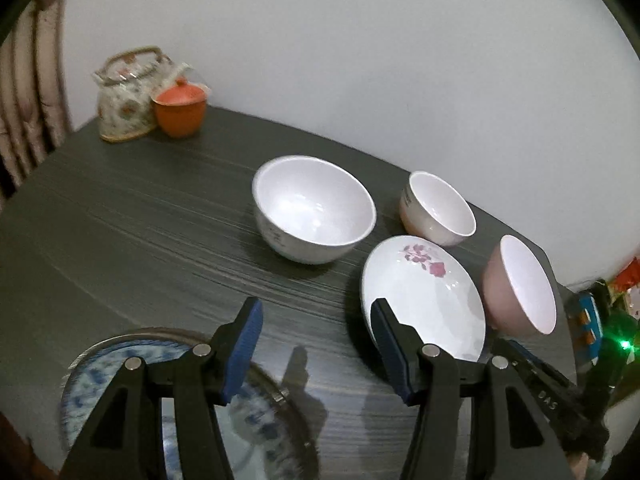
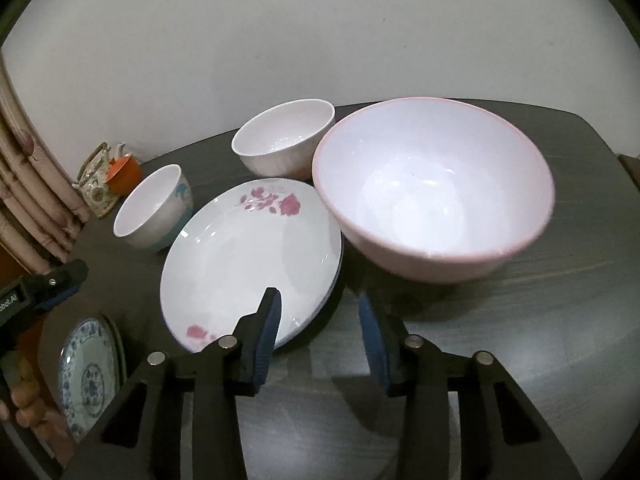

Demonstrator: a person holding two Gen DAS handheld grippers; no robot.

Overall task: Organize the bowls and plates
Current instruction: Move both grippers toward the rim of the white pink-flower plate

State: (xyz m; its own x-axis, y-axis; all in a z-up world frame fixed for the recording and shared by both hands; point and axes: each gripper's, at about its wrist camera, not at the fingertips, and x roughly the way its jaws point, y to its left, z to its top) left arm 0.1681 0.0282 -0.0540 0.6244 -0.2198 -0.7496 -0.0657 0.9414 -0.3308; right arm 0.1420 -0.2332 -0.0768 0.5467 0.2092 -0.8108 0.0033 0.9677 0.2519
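- Left tongs (image 1: 316, 344): black arms, ribbed blue pads, jaws standing spread and gripping nothing, hovering over the dark wood-grain table (image 1: 160, 216).
- Right tongs (image 2: 318, 330): same build, jaws likewise spread and empty, their left pad overlapping the near rim of the rose plate (image 2: 248, 256).
- Rose plate: round, shallow, glossy white with pink flower prints, lying flat and empty, just ahead-left of the right tongs and ahead-right of the left tongs.
- Pink bowl (image 2: 432, 192): deep, smooth, white inside, empty, sitting ahead-right of the right tongs, beside the plate.
- White bowl (image 1: 314, 208) is standing empty ahead of the left tongs; a small bowl (image 1: 438, 208) is standing empty beyond the plate.
- Blue plate (image 1: 120, 372): blue-and-white patterned, lying under the left tongs' left arm.
- Left view alone is showing clearly a floral teapot (image 1: 124, 96) touching an orange lidded cup (image 1: 180, 108), far ahead-left.
- Right view alone is showing a hand (image 2: 24, 400) at the left edge.
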